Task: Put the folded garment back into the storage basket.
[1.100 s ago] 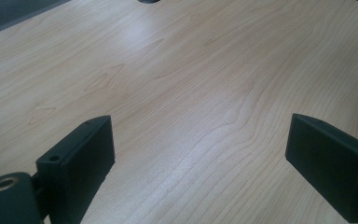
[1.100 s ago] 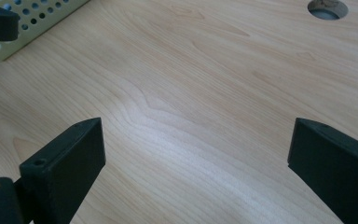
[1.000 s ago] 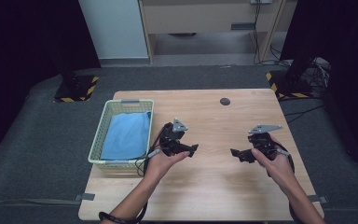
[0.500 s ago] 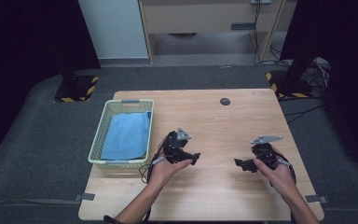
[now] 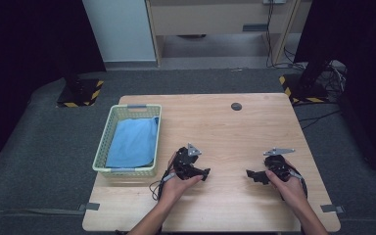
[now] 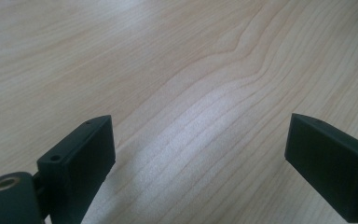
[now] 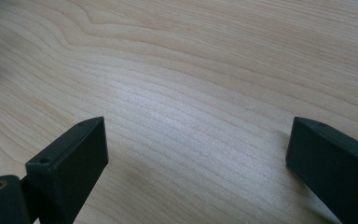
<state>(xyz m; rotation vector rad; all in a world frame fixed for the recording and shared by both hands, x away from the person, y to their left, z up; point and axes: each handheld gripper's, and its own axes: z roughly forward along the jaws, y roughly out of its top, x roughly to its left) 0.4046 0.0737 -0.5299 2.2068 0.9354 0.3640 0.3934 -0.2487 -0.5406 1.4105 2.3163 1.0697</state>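
Both hands have sunk toward the lower edge of the frame since a second ago, bringing the left hand-held gripper [image 5: 206,172] and right hand-held gripper [image 5: 249,174] low over the bare counter [image 5: 215,125], jaws spread wide and empty. The green basket [image 5: 108,142] sits left of centre, just left of the left hand-held gripper. The blue cloth [image 5: 132,142] lies inside the basket, untouched.

From my seat, bare table [image 5: 225,132] lies open ahead of both grippers, and the wood between my left gripper [image 5: 203,174] and right gripper [image 5: 250,174] is free, nothing between either pair of wide-spread jaws. The green basket [image 5: 108,139] (blue cloth [image 5: 132,142] inside) walls off the left edge, just beside my left hand [image 5: 176,178]. A small dark disc [image 5: 236,106] sits well apart, near the far edge.
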